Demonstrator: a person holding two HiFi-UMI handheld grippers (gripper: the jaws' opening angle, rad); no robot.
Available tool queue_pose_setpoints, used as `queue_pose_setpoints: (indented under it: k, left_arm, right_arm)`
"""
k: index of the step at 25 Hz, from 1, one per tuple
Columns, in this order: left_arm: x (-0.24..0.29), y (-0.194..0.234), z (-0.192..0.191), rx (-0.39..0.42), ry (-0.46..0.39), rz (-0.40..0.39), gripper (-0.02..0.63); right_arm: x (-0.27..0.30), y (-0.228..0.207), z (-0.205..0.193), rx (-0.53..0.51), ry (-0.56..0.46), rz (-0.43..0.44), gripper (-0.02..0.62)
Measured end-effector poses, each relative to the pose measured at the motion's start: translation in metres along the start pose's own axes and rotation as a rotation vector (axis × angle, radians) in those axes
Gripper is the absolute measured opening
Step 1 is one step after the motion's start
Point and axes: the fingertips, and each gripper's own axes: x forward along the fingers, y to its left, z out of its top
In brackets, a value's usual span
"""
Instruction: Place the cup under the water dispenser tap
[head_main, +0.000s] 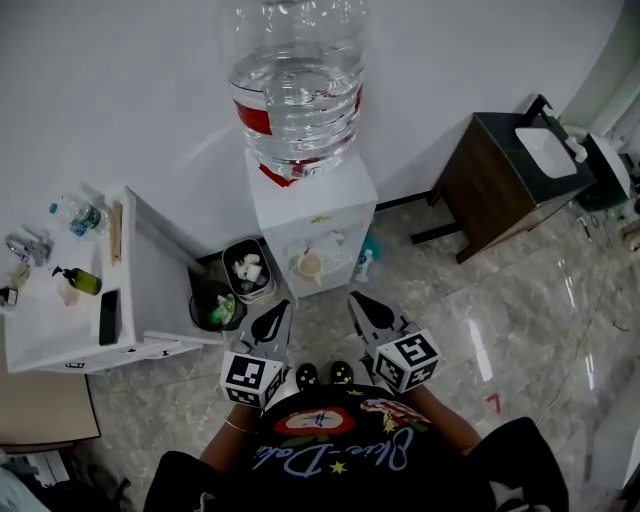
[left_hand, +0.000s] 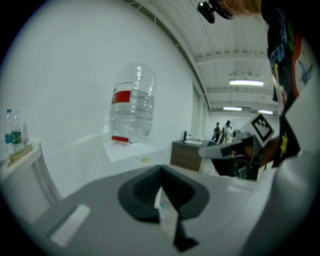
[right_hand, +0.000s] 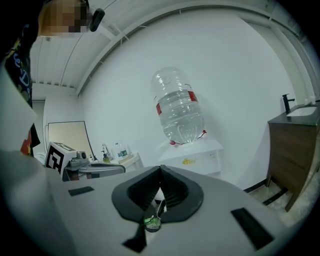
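A white water dispenser (head_main: 312, 215) with a large clear bottle (head_main: 297, 80) on top stands against the wall. A pale cup (head_main: 310, 265) sits in its front recess, below the taps. Both grippers are held close to the person's body, short of the dispenser and pointing at it. My left gripper (head_main: 277, 314) has its jaws together with nothing between them, and so does my right gripper (head_main: 359, 304). The left gripper view shows the shut jaws (left_hand: 160, 175) below the bottle (left_hand: 131, 102). The right gripper view shows the same, shut jaws (right_hand: 160, 172) and bottle (right_hand: 180, 107). The cup is hidden in both gripper views.
Two waste bins (head_main: 248, 270) (head_main: 213, 305) stand left of the dispenser. A white table (head_main: 60, 320) with bottles is at the far left. A dark cabinet with a sink (head_main: 500, 180) stands to the right. A small bottle (head_main: 365, 262) sits on the floor beside the dispenser.
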Motion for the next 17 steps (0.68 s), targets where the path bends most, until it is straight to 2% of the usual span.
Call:
queue_pose_setpoints:
  k: [3, 7, 17]
  left_arm:
    - [0.001, 0.004, 0.000, 0.004, 0.005, 0.009, -0.003]
    - [0.006, 0.015, 0.000, 0.027, -0.003, 0.023, -0.003]
    - [-0.007, 0.001, -0.010, 0.038, 0.017, 0.029, -0.003]
  right_arm:
    - [0.001, -0.005, 0.002, -0.023, 0.008, -0.010, 0.011]
    - [0.006, -0.015, -0.002, -0.005, 0.006, -0.018, 0.011]
    - [-0.011, -0.020, -0.005, 0.026, -0.019, -0.042, 0.011]
